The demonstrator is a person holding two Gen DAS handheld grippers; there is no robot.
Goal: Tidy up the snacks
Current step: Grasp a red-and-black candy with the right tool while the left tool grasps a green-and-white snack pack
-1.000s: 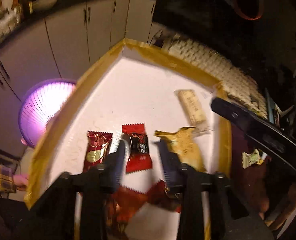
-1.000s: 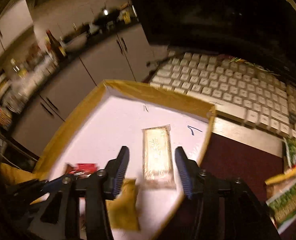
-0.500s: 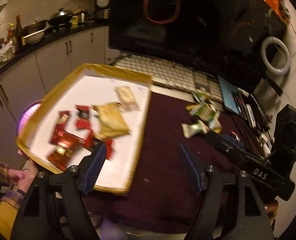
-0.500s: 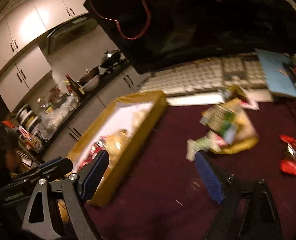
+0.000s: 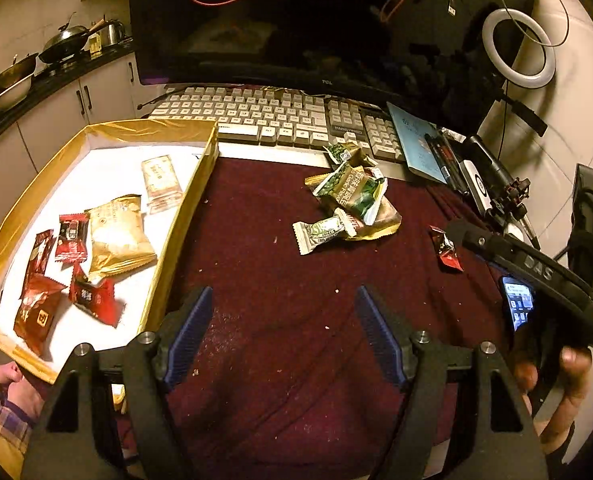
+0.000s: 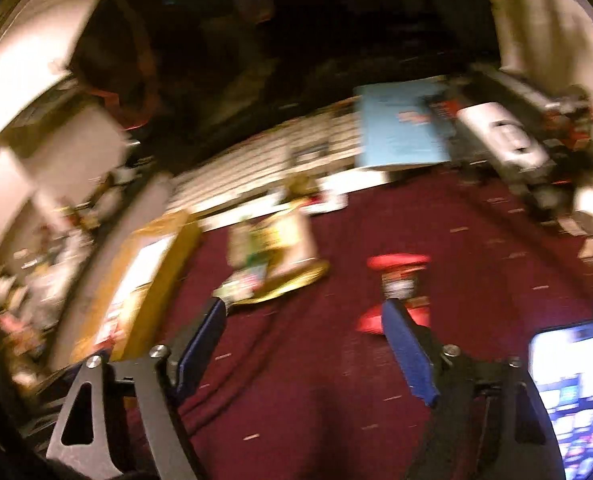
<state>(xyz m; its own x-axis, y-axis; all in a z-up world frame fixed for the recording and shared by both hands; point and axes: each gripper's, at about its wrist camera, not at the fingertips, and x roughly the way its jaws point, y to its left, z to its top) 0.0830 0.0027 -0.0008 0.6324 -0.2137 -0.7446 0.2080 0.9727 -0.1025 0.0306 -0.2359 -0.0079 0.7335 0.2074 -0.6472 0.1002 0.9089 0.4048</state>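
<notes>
A gold-rimmed box (image 5: 184, 208) with a white floor sits at the left and holds several red packets (image 5: 72, 236), a gold pouch (image 5: 116, 236) and a pale bar (image 5: 160, 180). A pile of green and gold snack packets (image 5: 348, 200) lies on the maroon cloth (image 5: 276, 320). A lone red packet (image 5: 444, 248) lies to the right. My left gripper (image 5: 282, 320) is open and empty above the cloth. My right gripper (image 6: 304, 332) is open and empty, with the red packet (image 6: 396, 284) just beyond its right finger. The right wrist view is blurred.
A keyboard (image 5: 264, 116) and dark monitor (image 5: 296, 20) stand behind the cloth. A blue notebook (image 5: 416, 140), pens, a ring light (image 5: 516, 48) and a lit phone (image 5: 516, 308) are at the right. The right-hand gripper's body (image 5: 536, 276) crosses the right side.
Both grippers have pulled back from the box and swung right over the cloth. Both have opened wider. The right wrist view now faces the lone red packet.
</notes>
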